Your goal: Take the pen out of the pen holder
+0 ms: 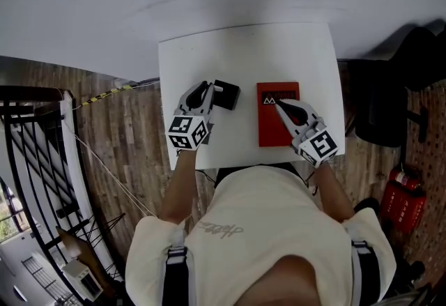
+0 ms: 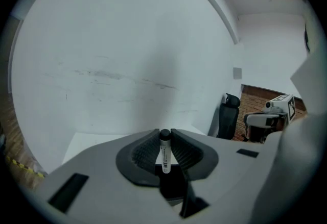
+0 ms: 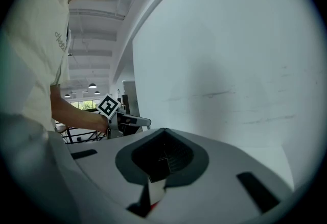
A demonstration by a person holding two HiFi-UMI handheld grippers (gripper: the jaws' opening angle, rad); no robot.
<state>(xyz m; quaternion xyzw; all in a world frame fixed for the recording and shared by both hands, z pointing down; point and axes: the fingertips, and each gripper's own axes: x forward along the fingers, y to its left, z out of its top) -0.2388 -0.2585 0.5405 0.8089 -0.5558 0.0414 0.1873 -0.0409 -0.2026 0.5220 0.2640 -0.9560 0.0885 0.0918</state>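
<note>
Left gripper (image 1: 208,90) pinches the pen (image 2: 164,152) upright, likely to draw it straight from the holder (image 1: 228,95); right gripper (image 1: 280,105), jaws pressed together, idles at three o'clock over the red book (image 1: 268,132).

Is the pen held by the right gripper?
No, the pen stands clamped between the pads of the left gripper, while the right gripper has its jaws together with nothing between them.
</note>
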